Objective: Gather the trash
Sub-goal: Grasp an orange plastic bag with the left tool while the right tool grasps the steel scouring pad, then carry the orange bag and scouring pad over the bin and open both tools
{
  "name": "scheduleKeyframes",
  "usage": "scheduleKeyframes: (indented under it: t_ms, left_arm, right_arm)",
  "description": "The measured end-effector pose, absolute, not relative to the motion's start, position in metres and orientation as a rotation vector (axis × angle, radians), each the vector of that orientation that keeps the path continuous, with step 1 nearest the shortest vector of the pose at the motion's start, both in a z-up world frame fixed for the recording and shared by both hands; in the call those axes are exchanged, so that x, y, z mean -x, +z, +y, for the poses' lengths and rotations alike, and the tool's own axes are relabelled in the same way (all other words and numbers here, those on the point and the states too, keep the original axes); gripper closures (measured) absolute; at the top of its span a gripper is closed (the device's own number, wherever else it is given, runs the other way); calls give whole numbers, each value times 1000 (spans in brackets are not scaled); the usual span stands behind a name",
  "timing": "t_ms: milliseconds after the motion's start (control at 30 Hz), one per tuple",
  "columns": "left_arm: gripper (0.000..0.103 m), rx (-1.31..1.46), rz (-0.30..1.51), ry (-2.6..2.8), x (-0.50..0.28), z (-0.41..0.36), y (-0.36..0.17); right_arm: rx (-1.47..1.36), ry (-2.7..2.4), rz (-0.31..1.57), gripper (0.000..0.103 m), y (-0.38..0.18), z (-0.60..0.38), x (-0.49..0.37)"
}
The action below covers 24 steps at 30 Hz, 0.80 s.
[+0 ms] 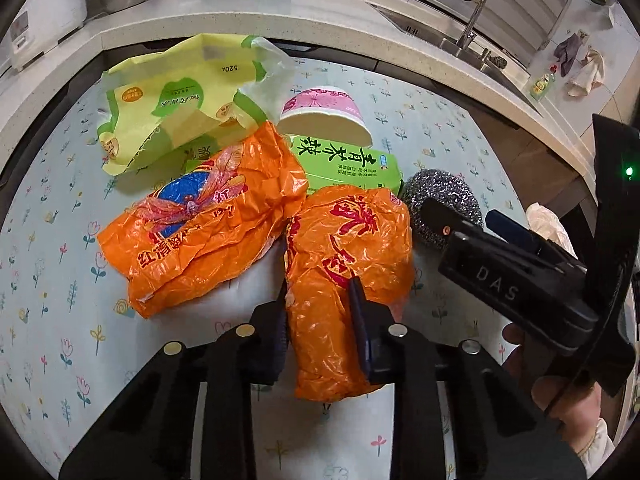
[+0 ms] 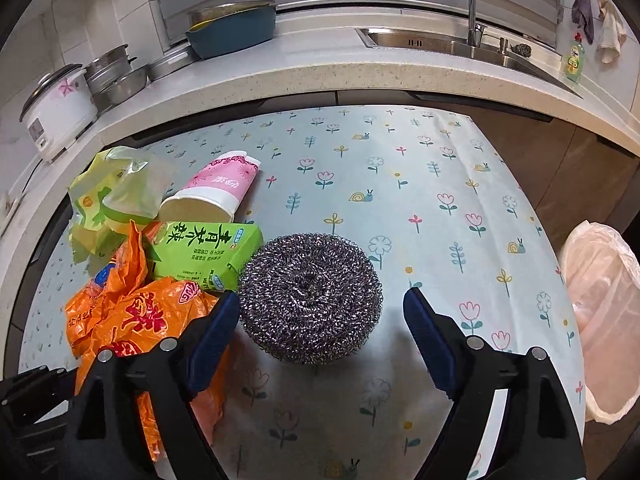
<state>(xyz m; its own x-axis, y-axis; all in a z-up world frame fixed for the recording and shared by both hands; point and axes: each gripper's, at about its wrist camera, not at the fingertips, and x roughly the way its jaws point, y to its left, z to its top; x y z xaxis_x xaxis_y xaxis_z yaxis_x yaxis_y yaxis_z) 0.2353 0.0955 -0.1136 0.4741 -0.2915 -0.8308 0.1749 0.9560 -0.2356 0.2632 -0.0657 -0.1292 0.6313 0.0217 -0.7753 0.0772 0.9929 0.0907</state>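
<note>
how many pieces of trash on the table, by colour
orange plastic bags: 2
yellow-green bag: 1
green carton: 1
pink paper cup: 1
silver steel scourer: 1
total: 6

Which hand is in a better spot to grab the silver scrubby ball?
Right. The right gripper is open with the steel scrubber sitting between its fingers, untouched. The left gripper is busy: its fingers are closed on the orange bag.
</note>
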Motion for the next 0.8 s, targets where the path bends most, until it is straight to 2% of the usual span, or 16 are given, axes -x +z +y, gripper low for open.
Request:
scheduleKeyframes:
  t_ms: [133, 167, 267, 800]
  left_arm:
    - [80, 125, 1038, -290, -242, 91, -113]
    - [82, 123, 1038, -294, -243, 90, -112]
    - [86, 117, 1032, -300, -243, 86, -110]
    - [91, 57, 950, -364, -215, 40, -69]
  right_arm:
    - [-134, -13, 910, 24, -140, -63, -271]
    - [-143, -8, 910, 34, -141, -64, -271]
    - [-170, 1, 903, 42, -142, -65, -268]
    - [-225, -56, 778, 44, -89, -114, -213]
